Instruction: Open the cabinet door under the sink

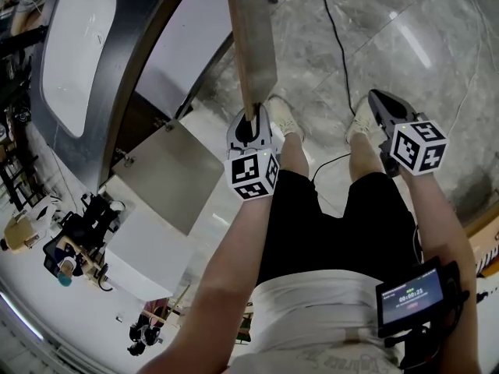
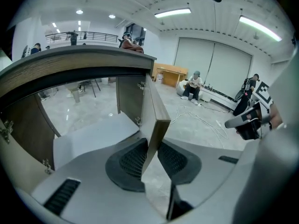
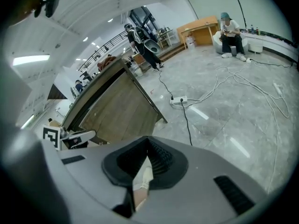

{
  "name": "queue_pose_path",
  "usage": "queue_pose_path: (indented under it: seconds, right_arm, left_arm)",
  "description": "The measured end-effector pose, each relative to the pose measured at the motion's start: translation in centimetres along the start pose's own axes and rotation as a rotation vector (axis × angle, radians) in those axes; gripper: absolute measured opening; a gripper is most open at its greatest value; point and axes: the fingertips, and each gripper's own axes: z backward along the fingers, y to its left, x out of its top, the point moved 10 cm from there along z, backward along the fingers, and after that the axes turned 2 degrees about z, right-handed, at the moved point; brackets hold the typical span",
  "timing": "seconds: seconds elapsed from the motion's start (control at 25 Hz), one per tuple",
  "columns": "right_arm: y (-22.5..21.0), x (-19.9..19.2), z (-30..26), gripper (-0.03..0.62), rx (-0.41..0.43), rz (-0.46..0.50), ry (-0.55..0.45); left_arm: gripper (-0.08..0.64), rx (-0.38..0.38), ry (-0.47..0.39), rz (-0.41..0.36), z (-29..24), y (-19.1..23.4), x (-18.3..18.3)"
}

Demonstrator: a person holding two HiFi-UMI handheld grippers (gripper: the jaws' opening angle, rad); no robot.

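Only its own view shows us our left gripper (image 2: pixel 150 158) pinching the door (image 2: pixel 157 113) by its edge; our right gripper (image 3: pixel 145 164) is pressed together, empty; overhead, the door is cut off.

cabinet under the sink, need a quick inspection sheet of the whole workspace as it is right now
surface: dark counter with a white sink basin set in it
job's things: cabinet door swung out from the cabinet, its free edge in the left gripper; pale cabinet floor exposed
clutter: small dark gear beside the counter, too small to tell
grippers: left gripper shut on the cabinet door's edge; right gripper shut, holding nothing, apart from the cabinet
cables: black cable across the floor; power strip with leads
surroundings: marble floor; seated person and wooden desk in the distance
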Motion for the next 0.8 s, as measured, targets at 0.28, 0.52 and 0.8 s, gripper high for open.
queue_pose_path:
  seconds: [0.28,0.52,0.8]
  right_arm:
    - [-3.3,0.6,1.8,0.014,0.03,0.004,-0.005]
    - [-3.2,-0.1,1.9,0.014,0.047,0.013,-0.012]
    - [-7.1,1.0,3.7,0.014,0.059,-0.006,-0.022]
  left_arm:
    - [0.086,-0.005,0.001,0.062,-1.3,-5.3,0.2]
    - [0.095,-0.016,0.015,0.098,-1.4,-6.6,-0.5]
    - [0.101,0.033,0.002,0.173,-3.4,-12.4,0.3]
